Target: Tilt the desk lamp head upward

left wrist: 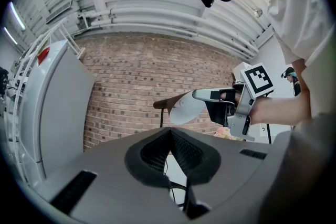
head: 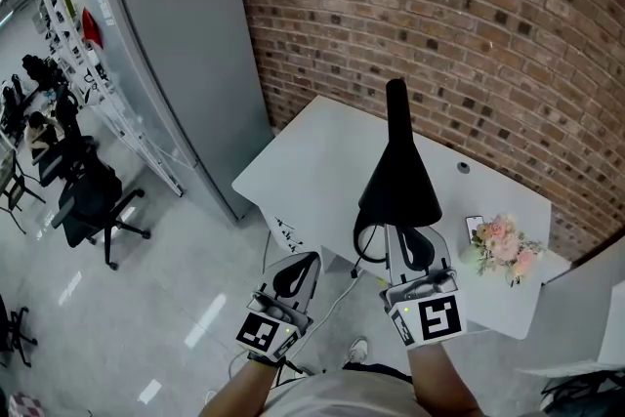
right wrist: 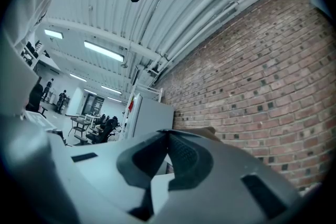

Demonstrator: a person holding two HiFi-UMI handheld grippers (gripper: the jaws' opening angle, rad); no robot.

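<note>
Brick wall (head: 439, 15) fills the top and right of my head view. A tall gray cabinet (head: 181, 54) stands against it at upper left, with black office chairs (head: 88, 195) on the floor at far left. White desk (head: 312, 161) runs across mid-frame below the wall. Desk lamp head (head: 395, 181) sits dead centre over the desk, a black cone flaring toward me; its white inside shows in the left gripper view (left wrist: 181, 107). Right gripper (head: 410, 239) is at lower centre-right, tucked under the shade's near rim. From the left gripper view (left wrist: 212, 94) I read its tongs as pinching that rim, and its own view shows them nearly together (right wrist: 169, 134) with a brown sliver of shade just past the tips. Left gripper (head: 303, 267) is at lower centre-left, off the desk edge over the floor, tongs pressed together and empty (left wrist: 170, 131). Pink flowers (head: 503, 244) lie on the desk's right end.
</note>
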